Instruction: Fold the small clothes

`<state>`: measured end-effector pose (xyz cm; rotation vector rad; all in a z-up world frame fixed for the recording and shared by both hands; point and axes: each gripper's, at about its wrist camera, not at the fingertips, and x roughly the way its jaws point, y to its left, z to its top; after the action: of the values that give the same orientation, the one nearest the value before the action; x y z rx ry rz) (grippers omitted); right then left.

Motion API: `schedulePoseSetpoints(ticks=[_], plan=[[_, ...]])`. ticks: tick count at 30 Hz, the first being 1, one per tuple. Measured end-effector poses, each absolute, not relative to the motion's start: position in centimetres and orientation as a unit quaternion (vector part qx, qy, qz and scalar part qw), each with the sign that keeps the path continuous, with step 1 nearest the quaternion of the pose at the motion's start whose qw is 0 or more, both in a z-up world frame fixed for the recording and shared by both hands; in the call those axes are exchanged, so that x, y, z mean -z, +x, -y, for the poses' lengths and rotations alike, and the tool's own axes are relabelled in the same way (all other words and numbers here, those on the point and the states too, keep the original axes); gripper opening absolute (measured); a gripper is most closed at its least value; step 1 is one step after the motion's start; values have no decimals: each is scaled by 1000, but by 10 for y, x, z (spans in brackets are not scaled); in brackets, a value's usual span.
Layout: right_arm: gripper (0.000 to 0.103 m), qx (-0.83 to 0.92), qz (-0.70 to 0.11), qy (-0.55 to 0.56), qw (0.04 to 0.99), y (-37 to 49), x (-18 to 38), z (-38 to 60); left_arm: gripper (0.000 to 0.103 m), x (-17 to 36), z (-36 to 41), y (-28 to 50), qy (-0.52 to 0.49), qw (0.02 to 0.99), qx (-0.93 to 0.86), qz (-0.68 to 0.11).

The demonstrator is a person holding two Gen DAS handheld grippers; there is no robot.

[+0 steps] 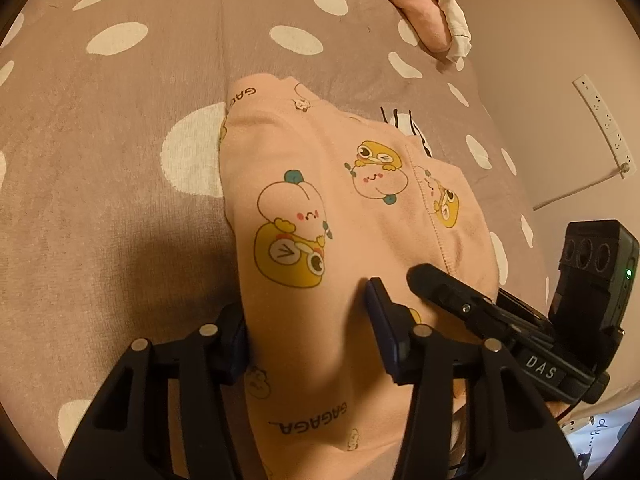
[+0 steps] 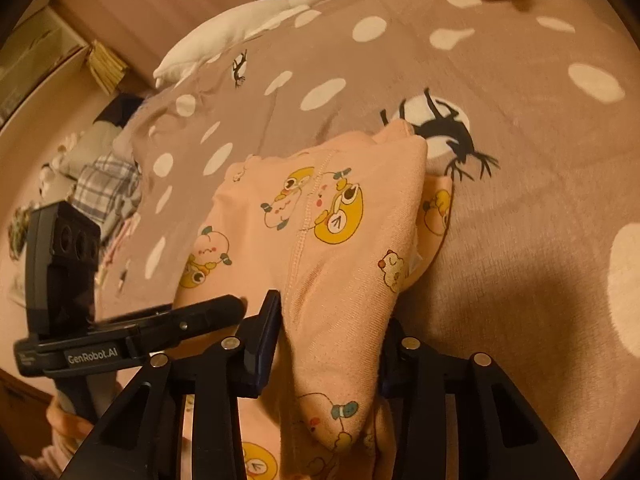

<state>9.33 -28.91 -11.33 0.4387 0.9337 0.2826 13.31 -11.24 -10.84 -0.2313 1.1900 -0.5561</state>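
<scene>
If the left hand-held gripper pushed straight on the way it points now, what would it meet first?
More of the pink printed garment already bunched between the left hand-held gripper fingers, then probably the spotted bedspread under it; depth is unclear.

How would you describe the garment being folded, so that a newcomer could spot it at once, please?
Start from the bed's mauve blanket with white spots. In its middle lies a peach-pink garment printed with yellow cartoon frogs, bunched between both tools. Unlike the plain pink bundle at the far edge and the white goose toy, it alone carries cartoon prints.
</scene>
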Motion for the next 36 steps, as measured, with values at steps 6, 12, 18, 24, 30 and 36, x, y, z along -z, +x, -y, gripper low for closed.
schedulePoseSetpoints(ticks=[6,12,18,24,30,36], plan=[[33,-131,-427,170,878,87,103,277,45,103,113,129,-109,790,260,-545],[31,-132,-412,141,891,82,92,266,41,95,112,126,-111,793,266,-537],[31,-144,-395,128,898,76,83,259,41,90,109,122,-116,795,271,-530],[31,-159,-381,121,903,74,74,251,41,84,100,119,-122,800,271,-521],[31,-174,-371,122,904,81,69,238,41,79,83,120,-126,808,258,-514],[31,-192,-366,118,903,95,69,219,41,80,62,126,-126,818,236,-509]])
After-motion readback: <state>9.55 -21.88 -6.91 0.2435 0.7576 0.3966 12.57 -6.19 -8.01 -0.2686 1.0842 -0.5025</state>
